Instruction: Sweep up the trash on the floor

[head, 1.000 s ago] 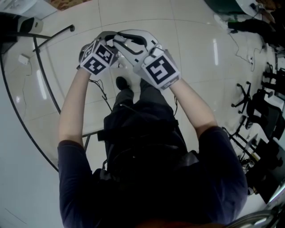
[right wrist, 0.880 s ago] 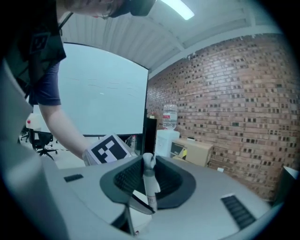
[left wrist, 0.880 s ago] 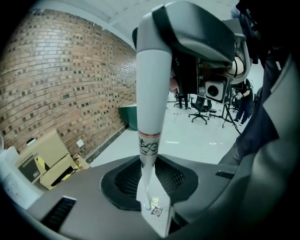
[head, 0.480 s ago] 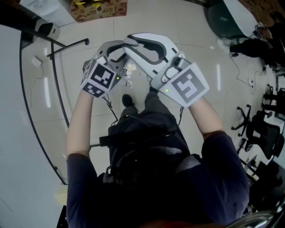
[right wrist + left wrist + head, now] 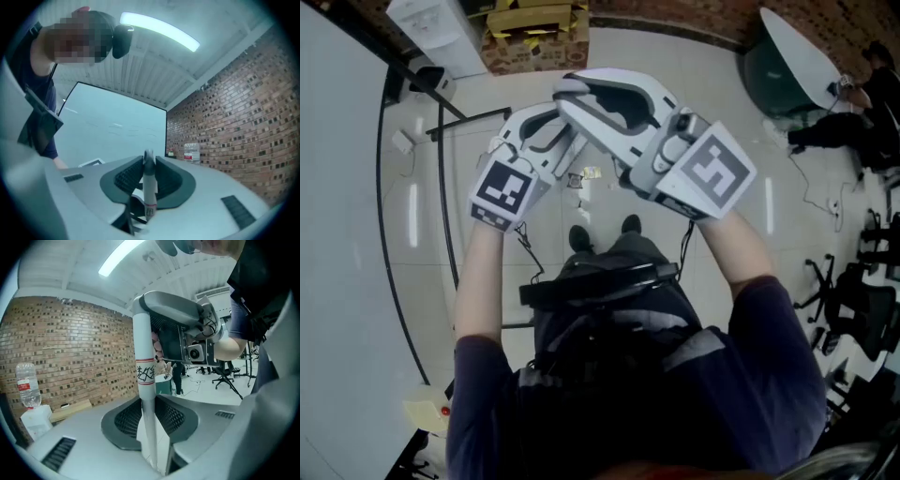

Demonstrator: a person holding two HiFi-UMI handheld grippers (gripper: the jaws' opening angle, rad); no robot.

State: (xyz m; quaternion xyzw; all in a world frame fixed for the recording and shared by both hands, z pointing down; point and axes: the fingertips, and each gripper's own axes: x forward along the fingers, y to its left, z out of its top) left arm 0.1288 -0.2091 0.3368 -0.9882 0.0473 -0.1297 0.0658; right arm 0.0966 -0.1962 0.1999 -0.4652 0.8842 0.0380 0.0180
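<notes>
Both have risen: left tongs pinch a white red-banded pole, right tongs pinch a slim white handle; small paper scraps remain unswept on the pale tiled floor.

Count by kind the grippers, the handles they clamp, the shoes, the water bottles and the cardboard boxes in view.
grippers: 2, the left gripper and the right gripper
white handle: 1, apparently the same one clamped in both
shoes: 2
water bottle: 1
cardboard box: 1
Total: 7
</notes>
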